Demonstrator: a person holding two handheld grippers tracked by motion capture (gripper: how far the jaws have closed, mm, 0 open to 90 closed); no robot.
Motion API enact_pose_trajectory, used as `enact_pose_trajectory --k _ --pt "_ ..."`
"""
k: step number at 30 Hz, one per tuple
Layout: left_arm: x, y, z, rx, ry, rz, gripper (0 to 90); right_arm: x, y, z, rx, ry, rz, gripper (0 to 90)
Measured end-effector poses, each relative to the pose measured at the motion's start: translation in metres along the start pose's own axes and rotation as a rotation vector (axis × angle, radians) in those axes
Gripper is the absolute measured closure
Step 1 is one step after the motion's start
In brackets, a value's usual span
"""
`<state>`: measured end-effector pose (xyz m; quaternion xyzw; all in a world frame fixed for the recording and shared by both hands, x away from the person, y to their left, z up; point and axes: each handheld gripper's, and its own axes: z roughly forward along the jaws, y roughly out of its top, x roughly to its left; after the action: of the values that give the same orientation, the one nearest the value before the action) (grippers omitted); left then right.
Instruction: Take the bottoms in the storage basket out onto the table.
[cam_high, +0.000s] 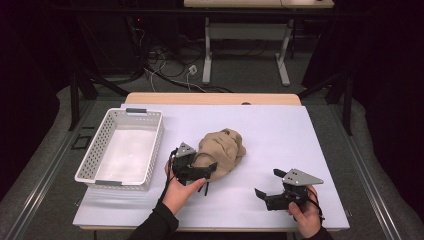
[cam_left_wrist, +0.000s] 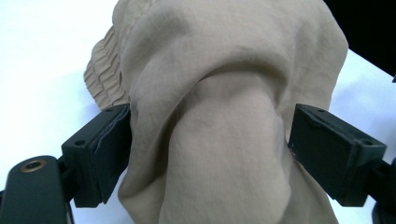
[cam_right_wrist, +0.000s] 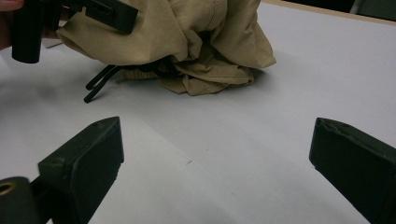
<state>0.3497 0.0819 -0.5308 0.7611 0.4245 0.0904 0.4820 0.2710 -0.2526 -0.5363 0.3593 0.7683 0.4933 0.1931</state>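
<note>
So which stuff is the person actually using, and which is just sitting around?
In use:
- tan cloth bundle
- left tool, jaws either side of a cloth fold
- white basket, probably where the cloth goes

Just there:
- right tool, open over bare table
- desk legs and cables behind

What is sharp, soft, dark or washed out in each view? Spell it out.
High view: the white table sheet is bright and even, the room around it nearly black, everything slightly soft. Left gripper view: the tan cloth is crisp in weave and folds, the sheet behind blown white. Right gripper view: the near jaws are dark and soft-edged, the cloth casts a faint shadow, the left gripper is cropped at the top.
</note>
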Motion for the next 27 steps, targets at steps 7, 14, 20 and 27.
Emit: enact_pose_trajectory --k 7,14,20,27 --pt "0.002 0.003 -0.009 0.001 0.012 -0.004 14.2 0.001 0.000 0.001 0.001 0.002 -0.003 3.5" --pt "0.003 0.005 -0.013 -0.001 0.013 -0.003 11.9 0.000 0.000 0.000 0.001 0.003 -0.001 4.1" --pt "0.004 0.006 -0.018 0.000 0.016 0.000 7.7 0.001 0.000 0.000 0.001 0.003 0.000 4.3" --pt "0.005 0.006 -0.028 -0.024 0.020 -0.005 5.9 0.001 0.000 -0.001 0.002 0.001 0.000 4.3"
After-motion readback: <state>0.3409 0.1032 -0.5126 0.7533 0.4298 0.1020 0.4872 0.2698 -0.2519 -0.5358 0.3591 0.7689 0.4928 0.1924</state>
